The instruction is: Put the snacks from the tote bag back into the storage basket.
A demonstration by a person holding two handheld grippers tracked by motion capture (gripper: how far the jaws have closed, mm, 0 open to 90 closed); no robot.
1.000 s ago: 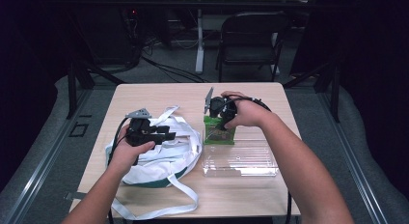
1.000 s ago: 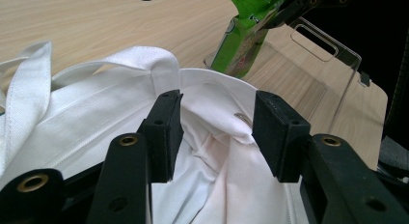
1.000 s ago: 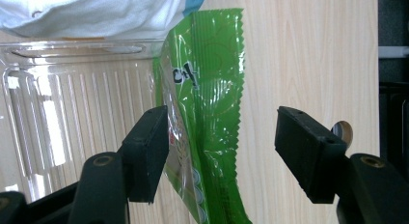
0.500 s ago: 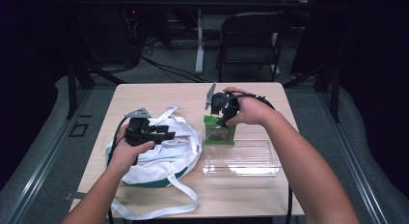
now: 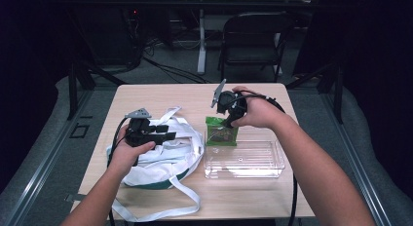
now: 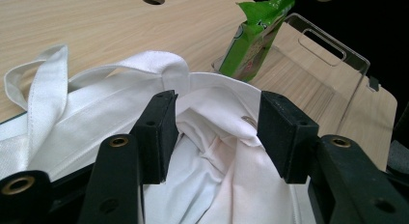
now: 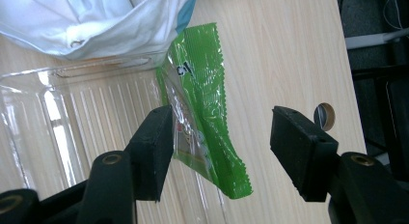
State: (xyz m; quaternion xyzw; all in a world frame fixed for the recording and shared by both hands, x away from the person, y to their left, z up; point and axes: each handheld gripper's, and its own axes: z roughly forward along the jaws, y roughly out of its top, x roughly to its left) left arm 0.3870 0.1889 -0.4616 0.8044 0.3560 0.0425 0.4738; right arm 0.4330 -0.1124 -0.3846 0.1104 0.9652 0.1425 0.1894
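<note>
Green crinkly plastic makes up the snack packet (image 7: 205,103), which leans at the near-left corner of the clear plastic tray (image 5: 253,160), its lower end inside the tray and its upper end propped against the tray wall, just beside the white cloth bag (image 5: 160,155). It looks light and thin, with little stiffness, so it would likely buckle or slide under a careless squeeze; the flat crimped seal along the top edge seems the safest place to pinch, since the glossy middle is probably slippery and the contents may crush. The right gripper (image 7: 219,151) hovers over the packet with its jaws spread wide on either side of it, released and touching nothing, so the packet rests on its own. A second ago that gripper sat low over the packet, as if holding it; now the hand has lifted a little toward the far side of the table and the packet stands free in the tray corner. The left gripper (image 6: 214,132) is also unclenched, jaws apart over the bag's rumpled opening near a strap (image 6: 43,89), much where it was before. The wooden table (image 5: 160,97) carries it all.
</note>
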